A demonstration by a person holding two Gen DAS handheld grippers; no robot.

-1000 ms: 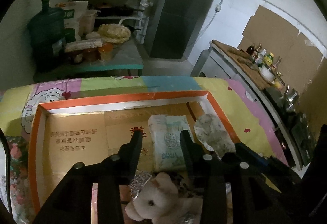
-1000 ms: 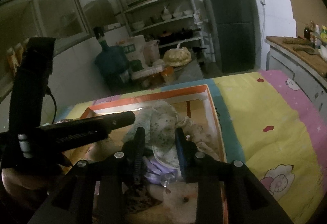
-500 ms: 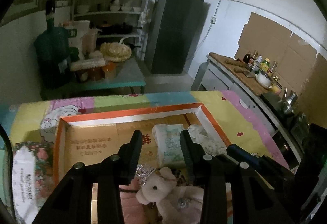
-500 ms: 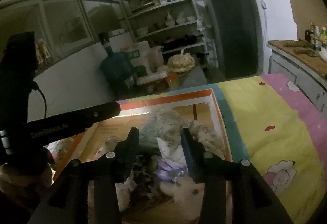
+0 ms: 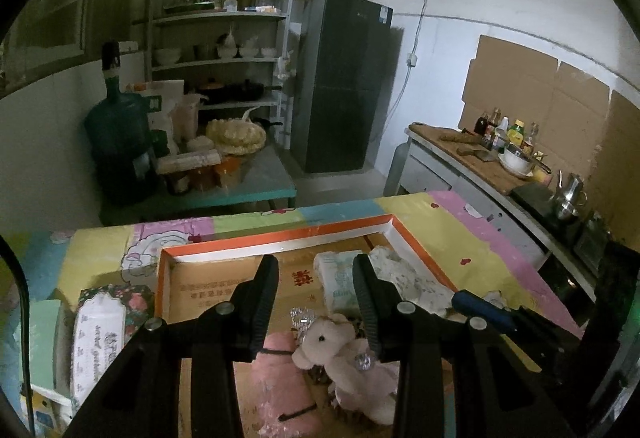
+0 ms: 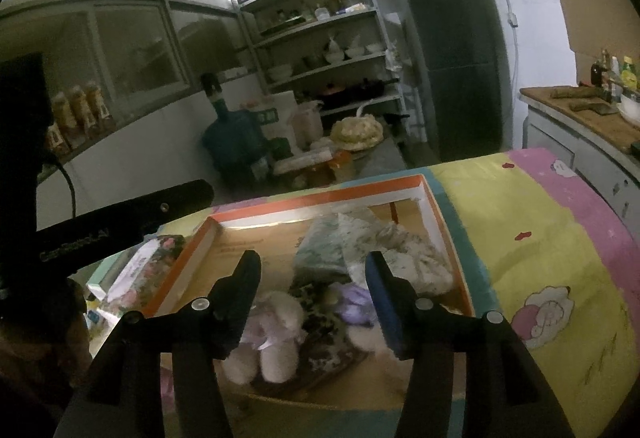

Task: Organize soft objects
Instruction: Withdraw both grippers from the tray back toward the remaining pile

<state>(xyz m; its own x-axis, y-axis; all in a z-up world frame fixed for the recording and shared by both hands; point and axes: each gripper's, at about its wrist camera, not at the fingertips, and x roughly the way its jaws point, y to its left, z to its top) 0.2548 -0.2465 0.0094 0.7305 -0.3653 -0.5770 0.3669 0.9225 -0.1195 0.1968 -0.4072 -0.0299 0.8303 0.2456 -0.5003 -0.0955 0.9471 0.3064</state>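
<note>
Right gripper [image 6: 312,274] jaws just opened, empty, above box [image 6: 436,206].

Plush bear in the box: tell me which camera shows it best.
The left wrist view. There the plush bear lies face-on between the open fingers, its eye and snout clear. In the right wrist view it is a pale, blurred lump, partly hidden behind the right gripper's left finger.

light: dim indoor, brightest upper left | edges: fisheye bend, black corners | foreground: slightly soft
</note>
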